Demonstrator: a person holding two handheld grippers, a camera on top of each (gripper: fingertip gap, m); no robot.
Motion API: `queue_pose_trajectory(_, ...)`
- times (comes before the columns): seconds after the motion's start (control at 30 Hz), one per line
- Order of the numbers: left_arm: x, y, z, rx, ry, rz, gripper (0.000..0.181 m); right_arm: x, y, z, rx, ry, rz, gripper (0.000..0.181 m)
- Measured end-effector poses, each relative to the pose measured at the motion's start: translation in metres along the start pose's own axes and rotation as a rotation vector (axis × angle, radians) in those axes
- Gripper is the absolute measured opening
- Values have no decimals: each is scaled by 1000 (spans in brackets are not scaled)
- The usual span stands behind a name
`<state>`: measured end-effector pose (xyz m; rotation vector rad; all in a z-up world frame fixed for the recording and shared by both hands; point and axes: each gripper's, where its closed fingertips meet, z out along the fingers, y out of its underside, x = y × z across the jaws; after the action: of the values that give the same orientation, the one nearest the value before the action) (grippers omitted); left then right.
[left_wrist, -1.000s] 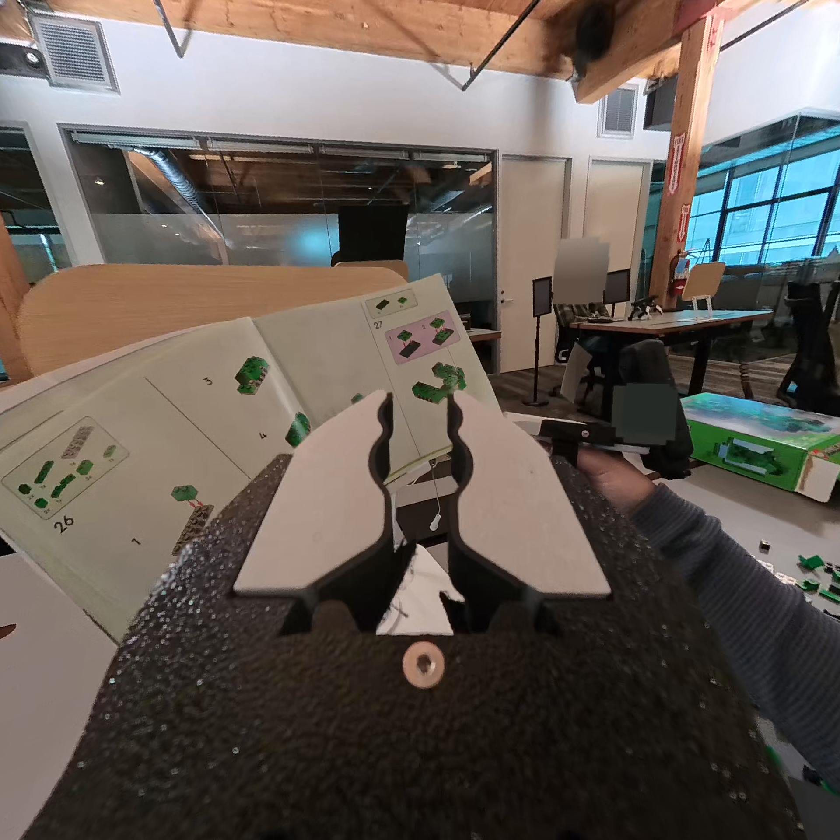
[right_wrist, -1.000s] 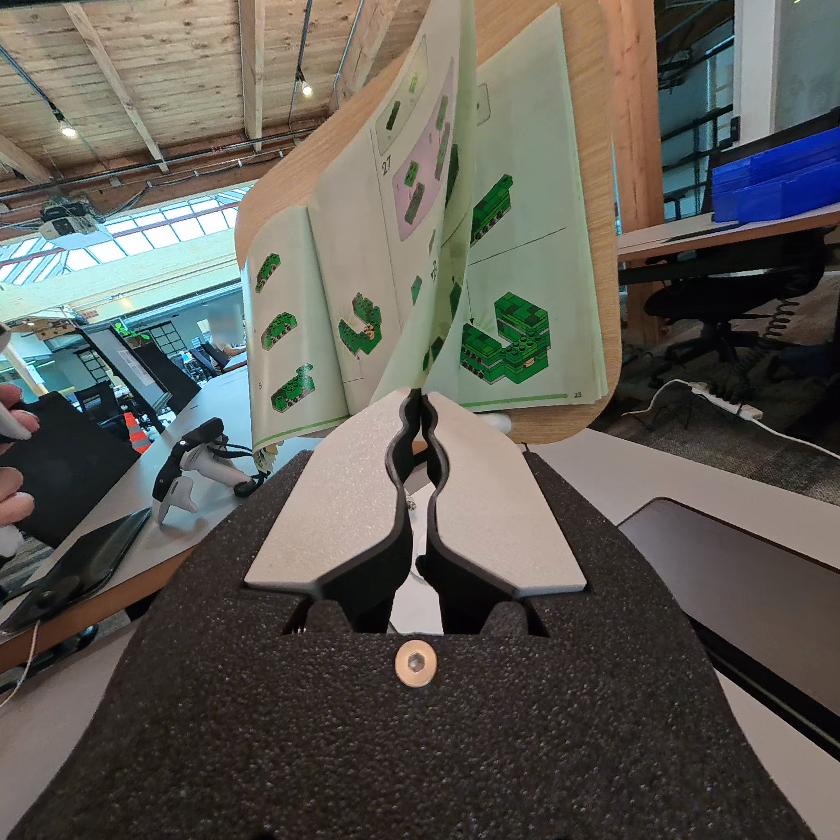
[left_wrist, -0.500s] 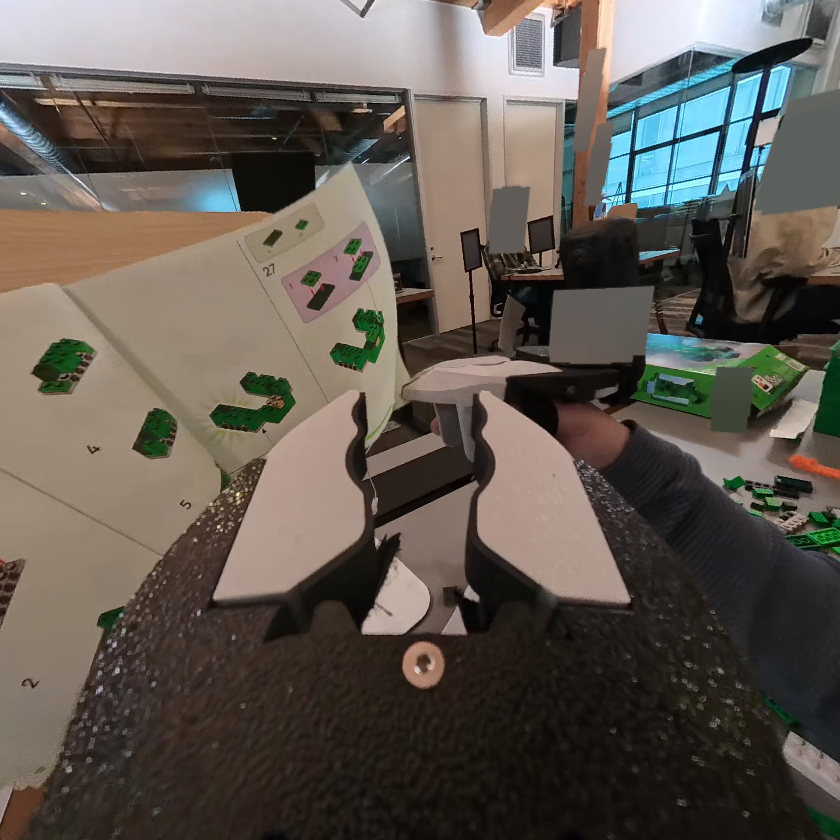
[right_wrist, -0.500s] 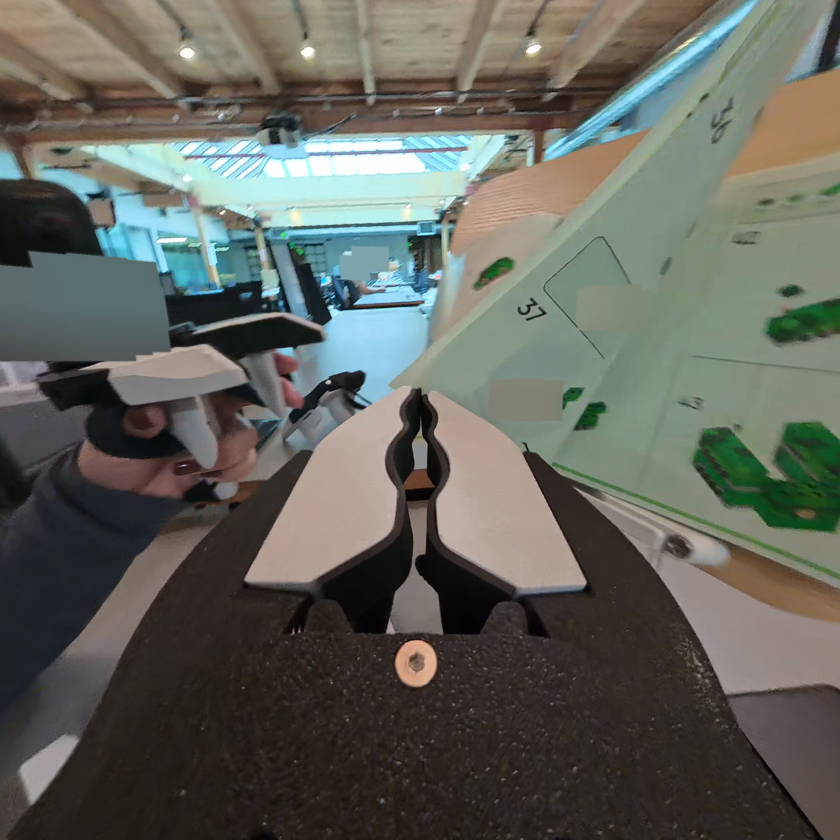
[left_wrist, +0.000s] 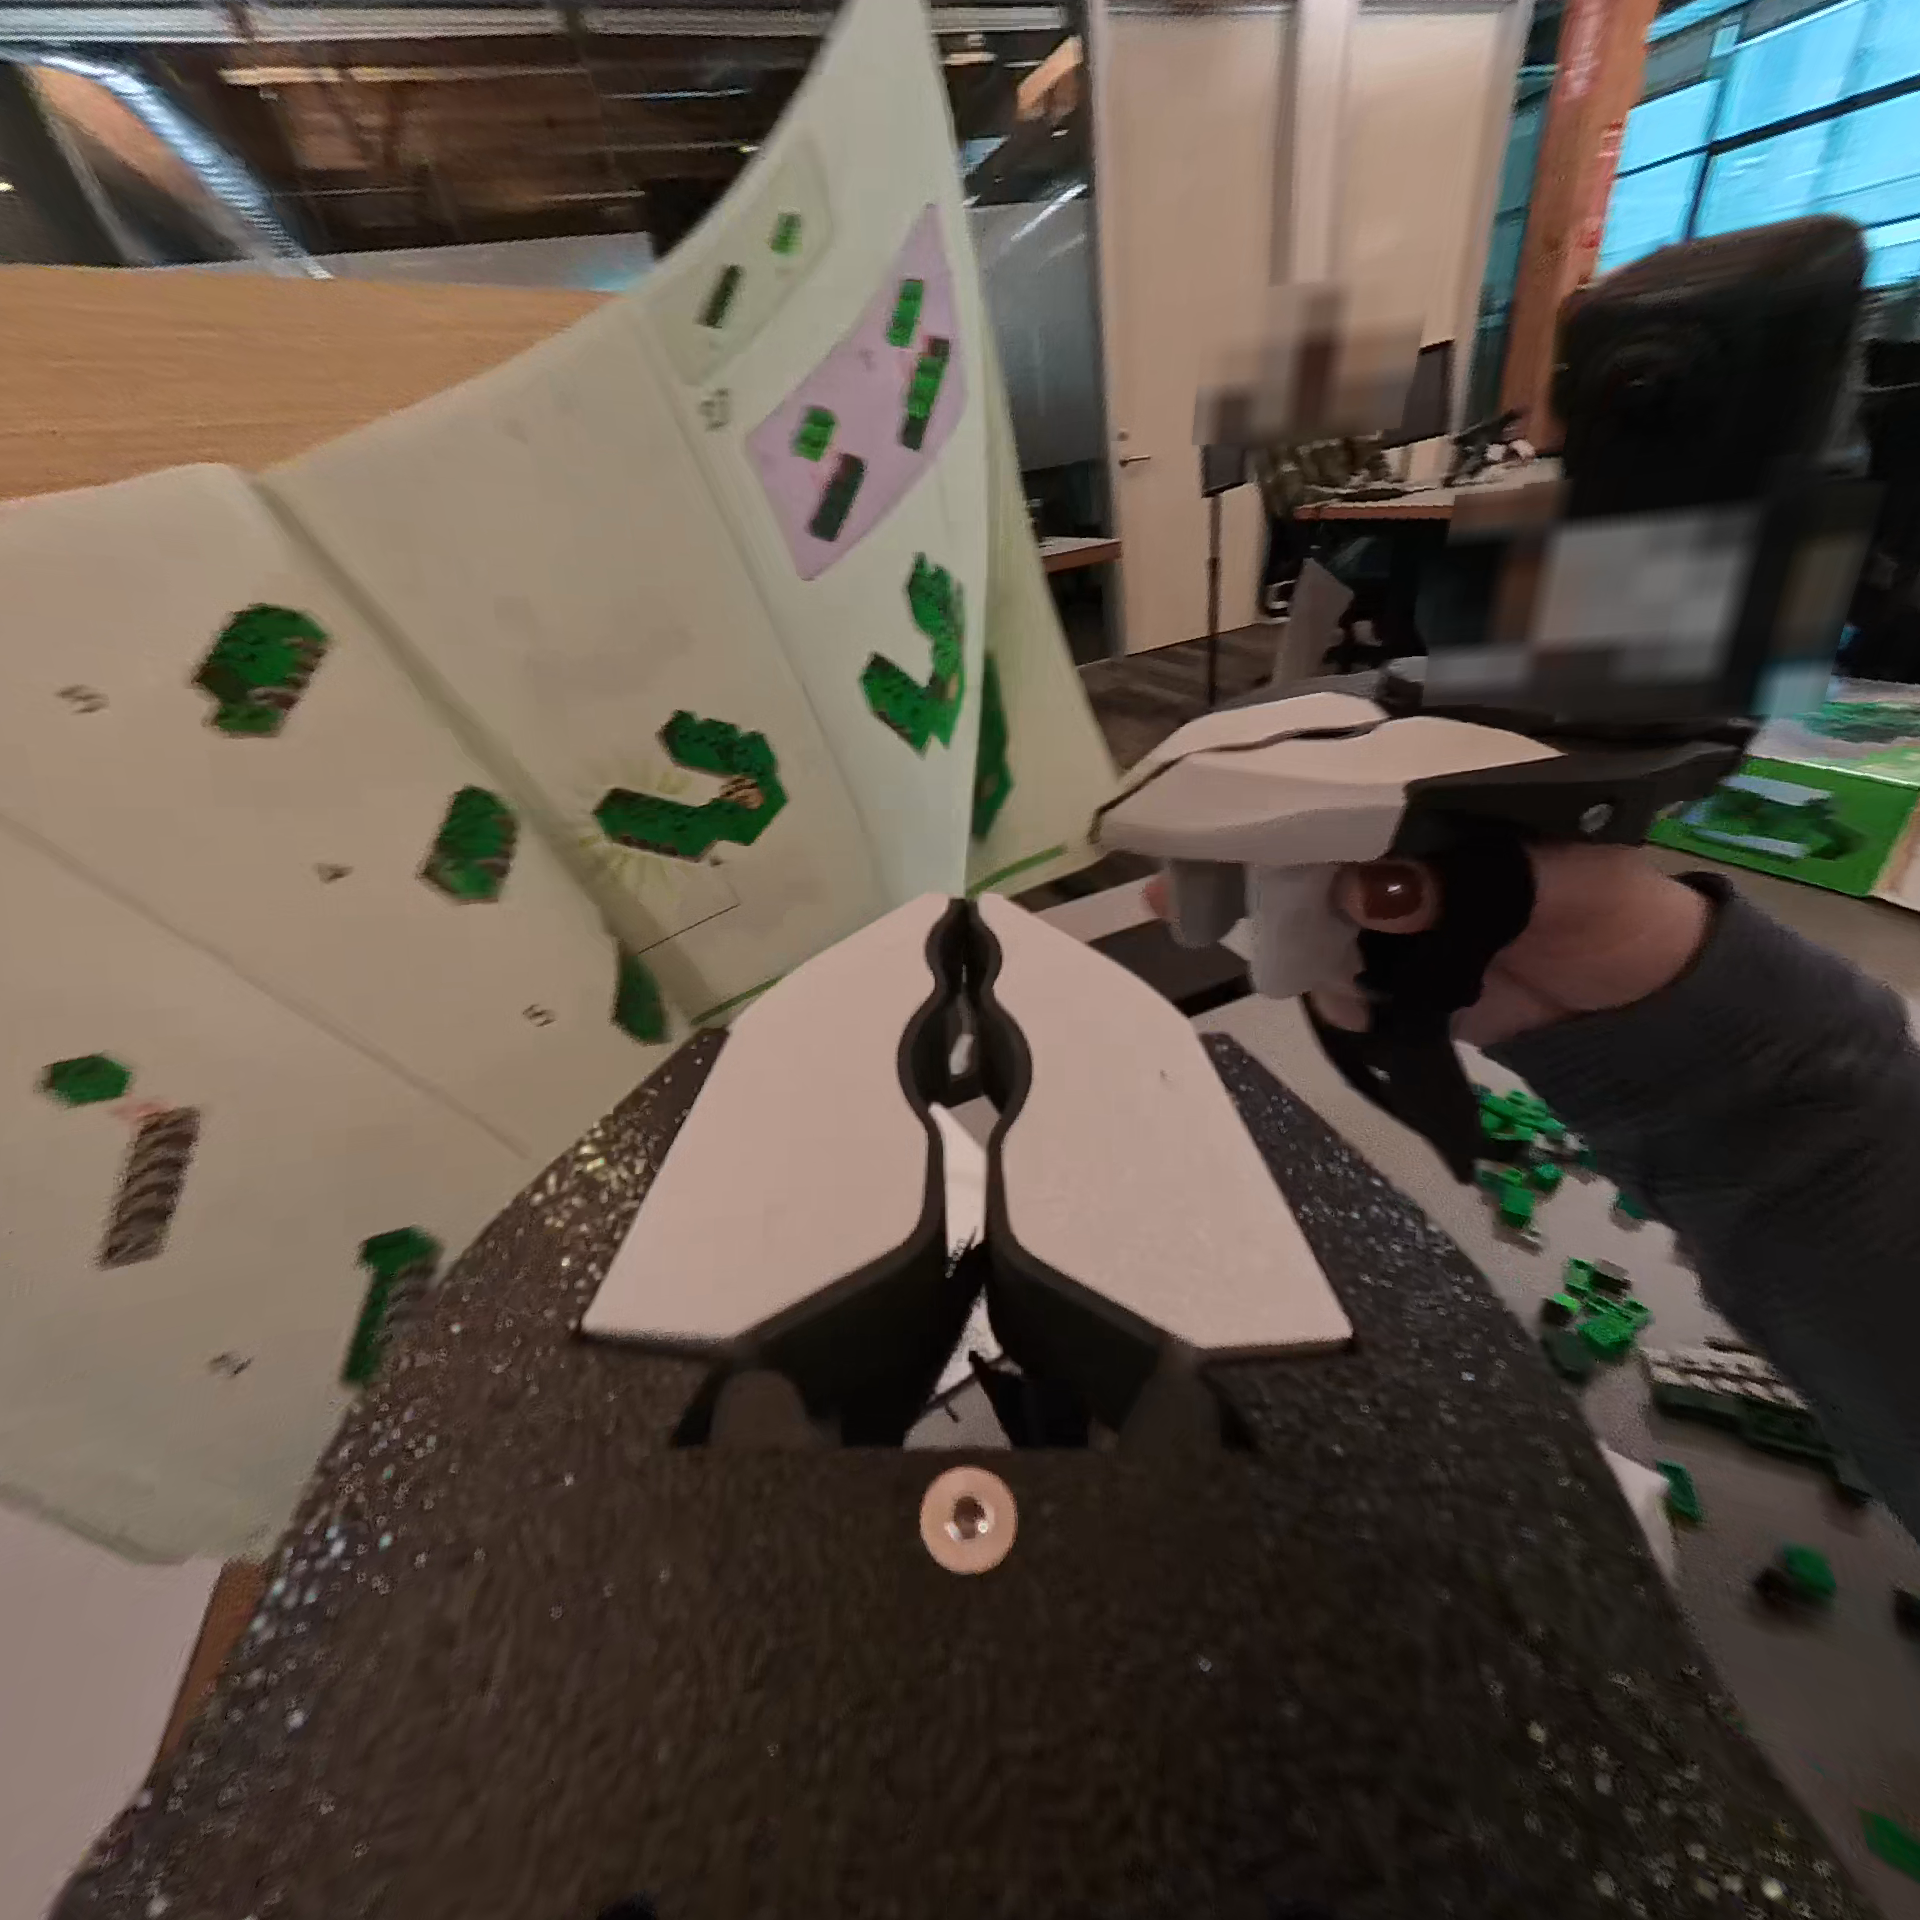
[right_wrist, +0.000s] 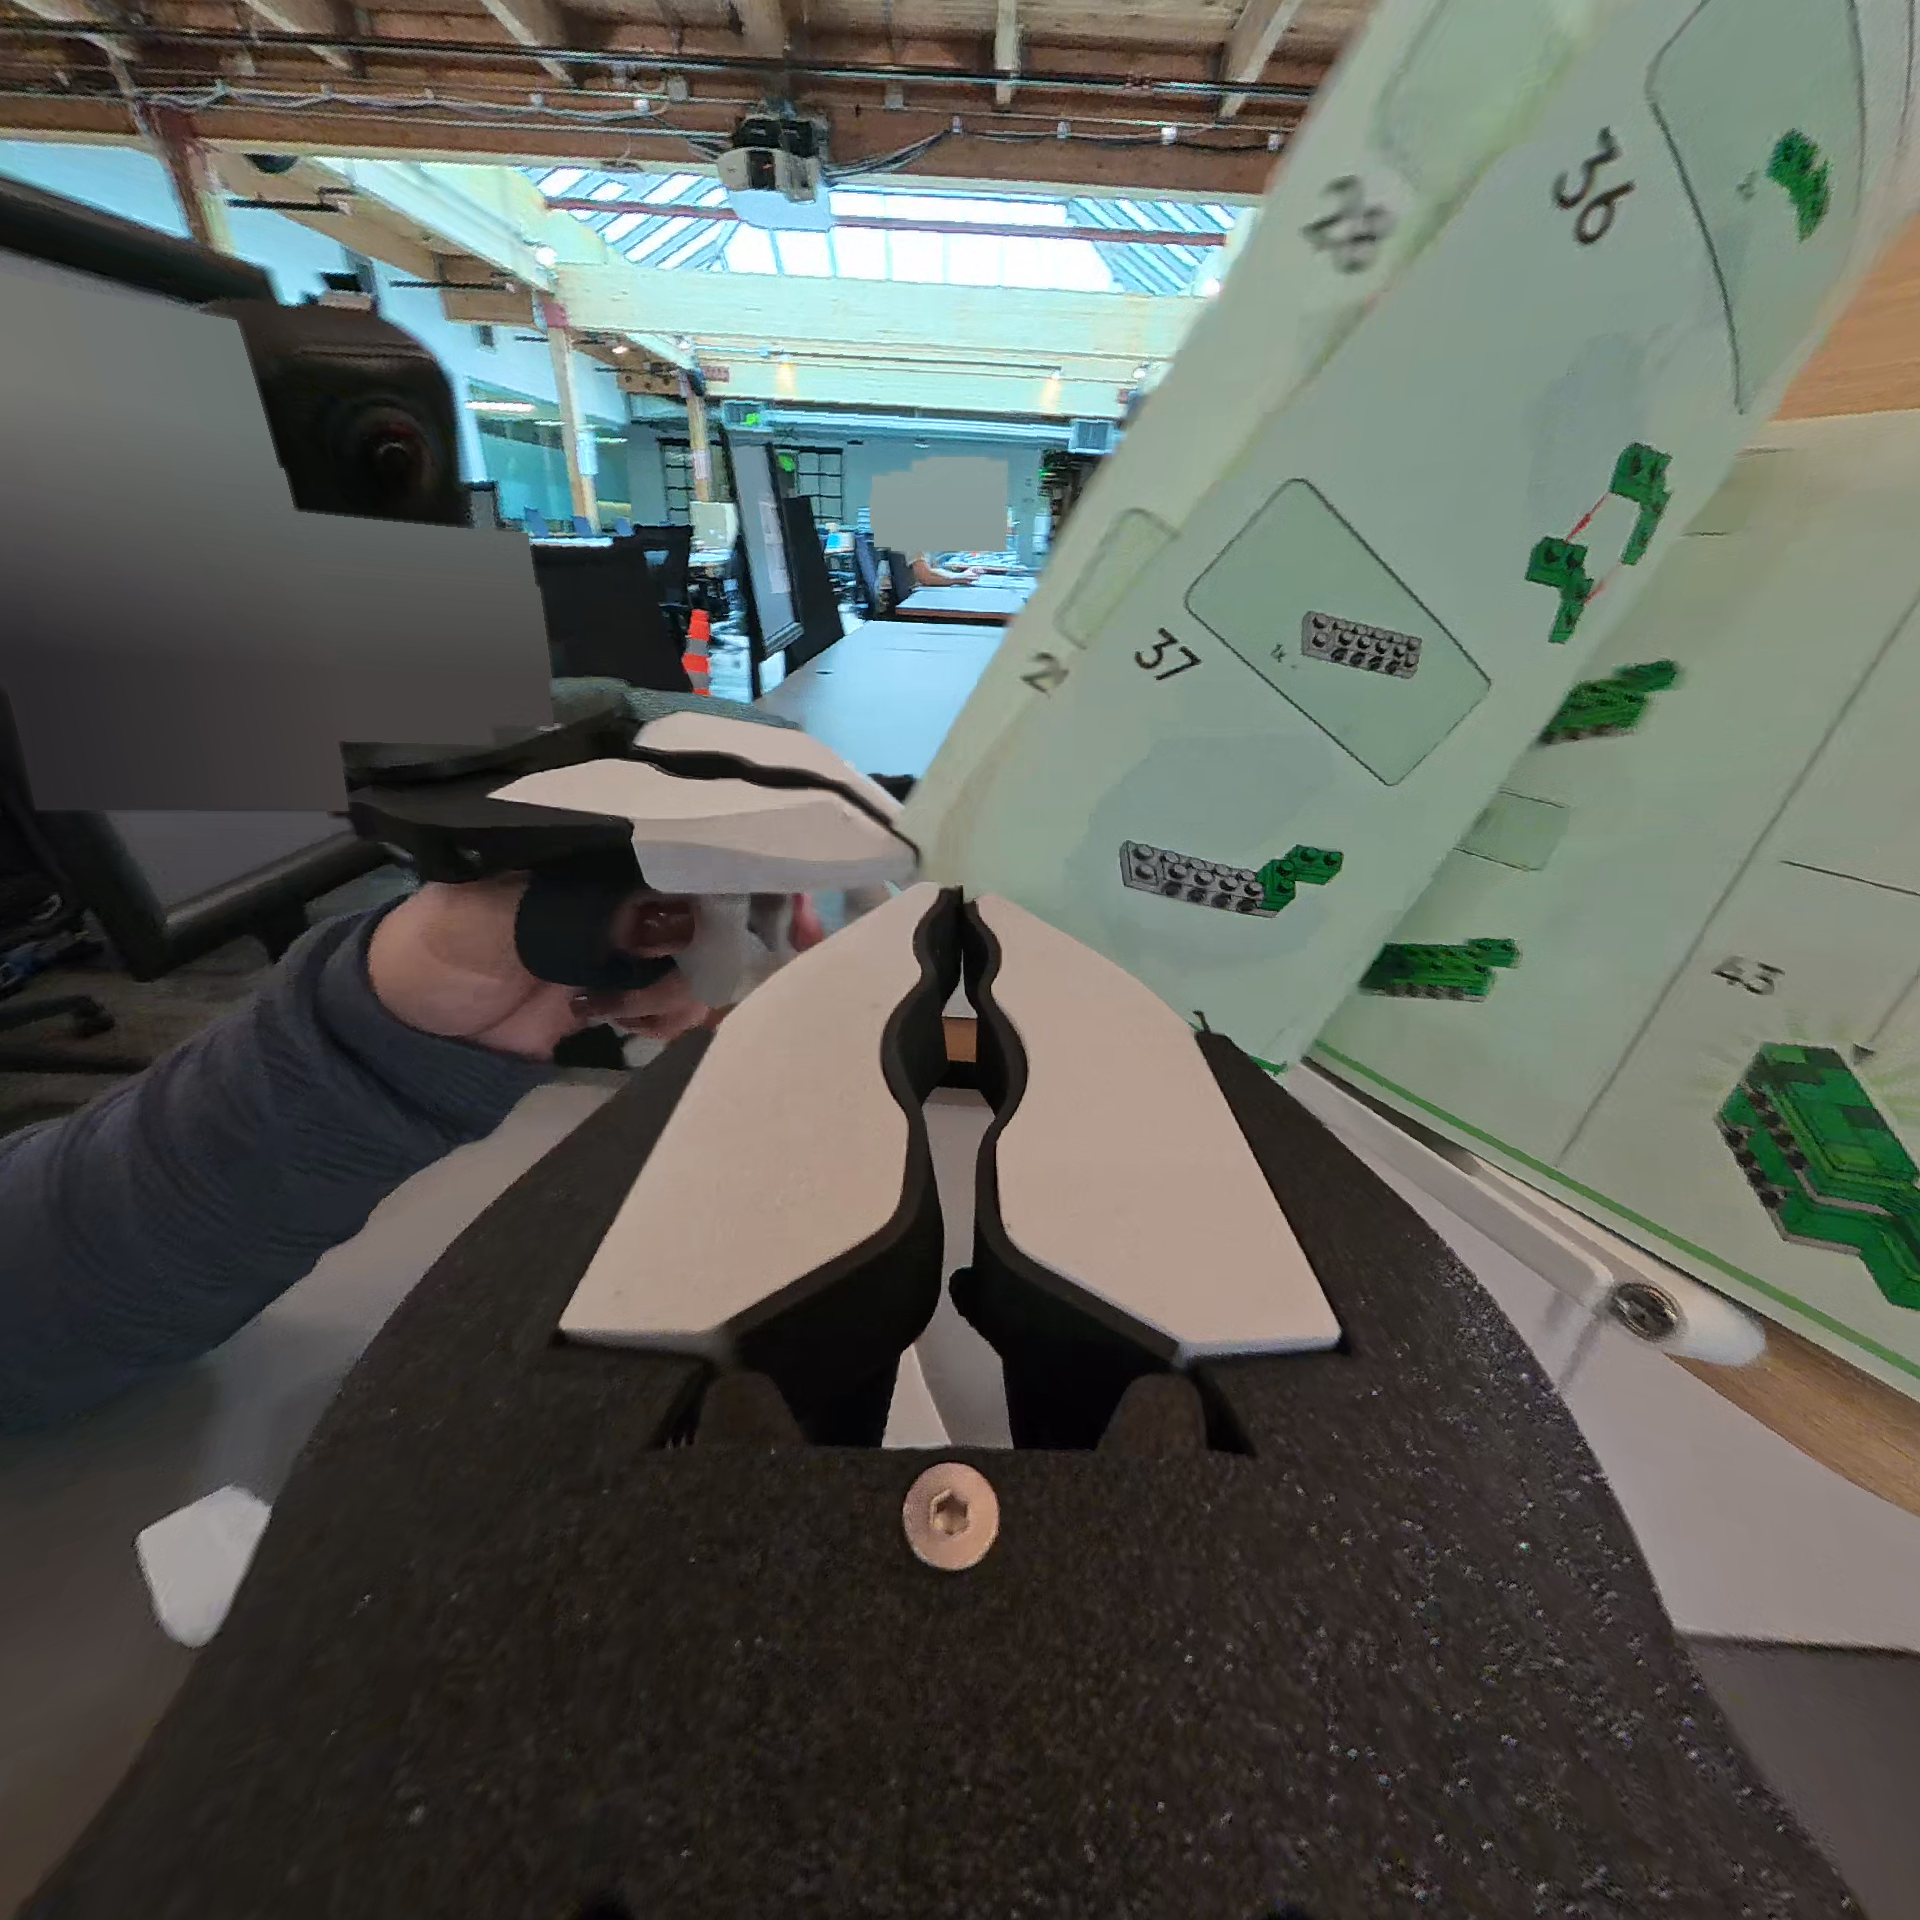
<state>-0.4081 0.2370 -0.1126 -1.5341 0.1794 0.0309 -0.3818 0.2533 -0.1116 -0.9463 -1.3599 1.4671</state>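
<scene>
Fingers (left_wrist: 810, 1143) together on my left gripper (left_wrist: 962, 920) and right gripper (right_wrist: 957, 904), tips meeting at the upright booklet's (right_wrist: 1299, 727) lower page edge; whether either pinches paper, I cannot tell.

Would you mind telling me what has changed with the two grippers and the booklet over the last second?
The left gripper has closed from open onto the lower edge of a booklet page. The right gripper swung left off the pages, fingertips near that edge. It stayed shut; the booklet stayed propped.

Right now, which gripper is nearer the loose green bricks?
Right. The right gripper is held close above the bricks; the left gripper is farther left, by the booklet.
</scene>
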Motion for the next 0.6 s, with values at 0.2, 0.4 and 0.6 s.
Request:
queue_pose_trajectory(0.2, -68, 25, -23, -118, -152, -137, 0, 52, 7, -26, 10, 268, 92, 0)
queue_pose_trajectory(0.4, -129, 60, -53, -186, -279, -312, 0, 78, 7, -49, 68, 396, 175, 0)
queue_pose_trajectory(0.6, -138, 85, -65, -294, -235, -395, 0, 89, 14, -56, 80, 431, 228, 0)
